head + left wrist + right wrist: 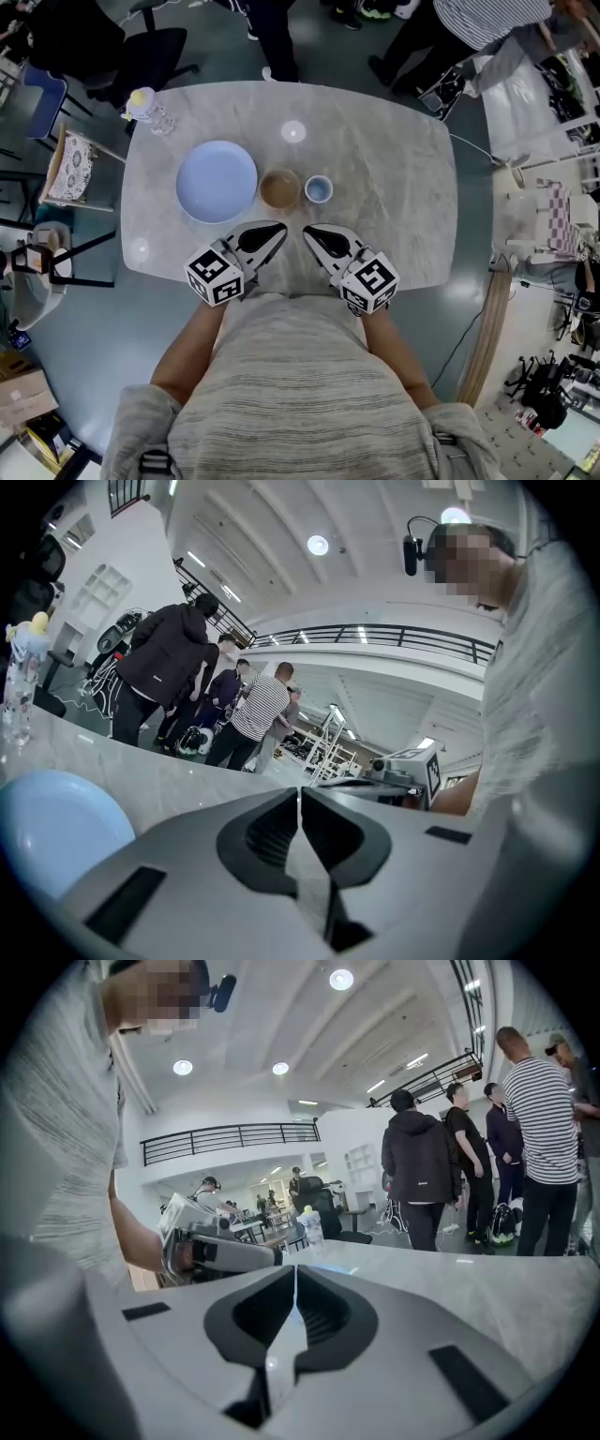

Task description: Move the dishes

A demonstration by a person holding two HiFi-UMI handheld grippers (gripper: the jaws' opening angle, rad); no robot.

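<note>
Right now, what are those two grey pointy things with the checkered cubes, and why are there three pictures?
Those are two hand-held grabbers. A person holds one in each hand: the left gripper and the right gripper. The cubes with square marks are part of them. The head view comes from a camera on the person's head, looking down. The other two come from small cameras riding on each gripper, looking along its jaws. Both pairs of jaws are closed with nothing between them. On the marble table sit a pale blue plate, a brown bowl and a small blue cup in a row, and a water bottle near the far left corner.
</note>
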